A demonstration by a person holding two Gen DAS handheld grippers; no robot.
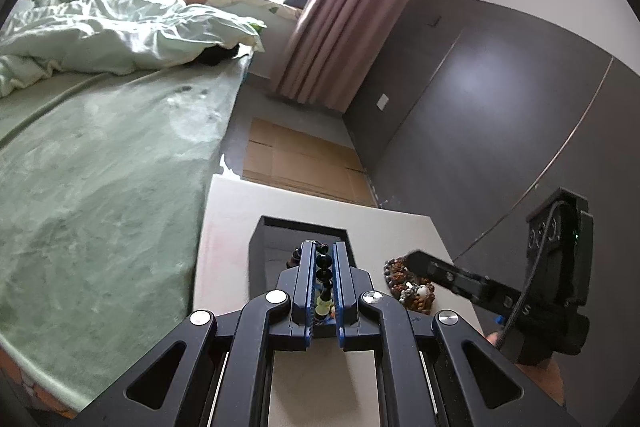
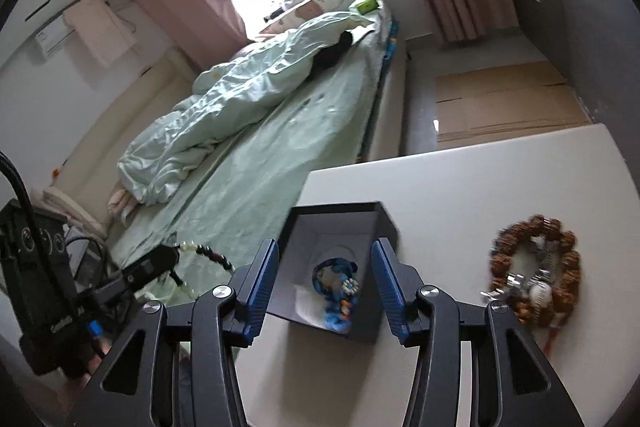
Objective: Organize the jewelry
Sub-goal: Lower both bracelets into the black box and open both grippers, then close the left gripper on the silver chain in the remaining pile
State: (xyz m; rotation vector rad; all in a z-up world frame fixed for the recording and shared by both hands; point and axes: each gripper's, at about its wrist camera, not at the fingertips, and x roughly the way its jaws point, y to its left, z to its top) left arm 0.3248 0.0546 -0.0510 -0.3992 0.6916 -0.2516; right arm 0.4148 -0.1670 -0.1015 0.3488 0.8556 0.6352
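My left gripper (image 1: 323, 259) is shut on a dark beaded bracelet (image 1: 324, 269) with pale green beads, held above the open black box (image 1: 258, 251). It also shows in the right wrist view (image 2: 170, 255) with the bracelet (image 2: 208, 253) hanging off the table's left side. My right gripper (image 2: 324, 267) is open and empty above the black box (image 2: 384, 217), which holds blue jewelry (image 2: 334, 281). A brown bead bracelet with silver charms (image 2: 536, 267) lies on the white table to the right of the box; it also shows in the left wrist view (image 1: 408, 287).
The white table (image 2: 480, 179) stands beside a bed with a green sheet (image 1: 100, 187) and rumpled duvet (image 2: 224, 107). Flattened cardboard (image 1: 296, 163) lies on the floor beyond the table. A dark wardrobe wall (image 1: 500, 107) is to the right.
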